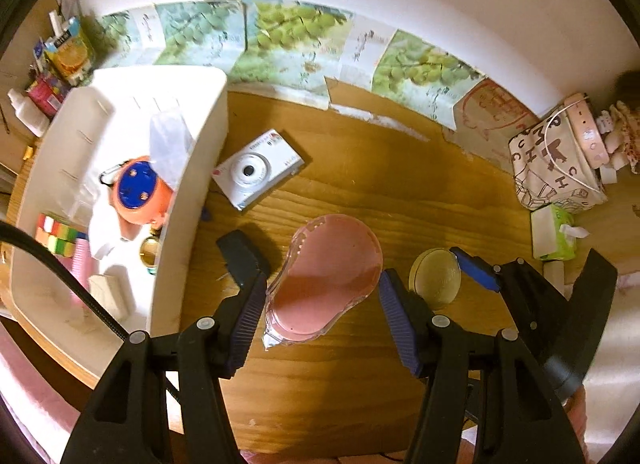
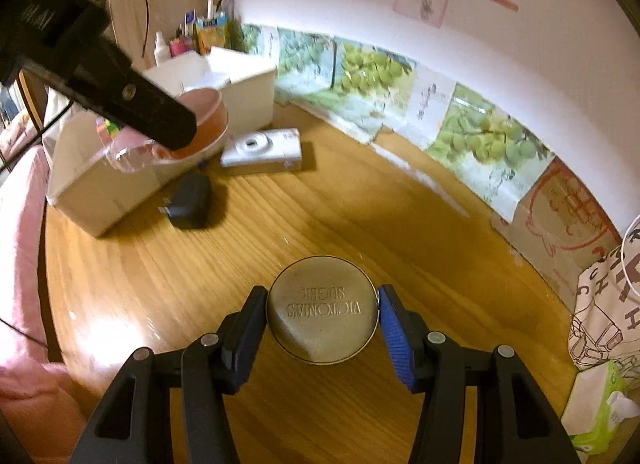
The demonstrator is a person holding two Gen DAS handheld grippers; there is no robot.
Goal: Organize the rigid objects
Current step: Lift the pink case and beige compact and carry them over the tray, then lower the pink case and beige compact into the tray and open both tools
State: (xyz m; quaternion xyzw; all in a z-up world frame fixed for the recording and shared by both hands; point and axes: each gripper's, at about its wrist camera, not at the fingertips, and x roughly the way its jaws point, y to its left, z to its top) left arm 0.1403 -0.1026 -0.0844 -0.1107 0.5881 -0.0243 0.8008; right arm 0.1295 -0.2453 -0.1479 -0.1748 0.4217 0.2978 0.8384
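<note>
Clutter is gathering along the tabletop's far and side edges. A white bin is sitting at the left edge, holding an orange-and-blue gadget, a colour cube, a pink cup and a pale block. Just beside the bin's right wall, a white compact camera is lying flat on the wood, and nearer the front edge a small black case is lying close to that same wall. Fruit posters are leaning against the wall along the far edge. A printed cloth bag and a green tissue pack are crowding the right edge. Nothing is lying in the middle of the tabletop.

The left gripper is standing about half open, its ribbed pads pressing on both sides of a pink clear-cased container, which is hanging above the wood, right of the bin. The right gripper is standing narrower, its pads clamping a round bronze tin with embossed lettering on its lid; the tin is hanging over the tabletop near the front edge, just right of the container.
</note>
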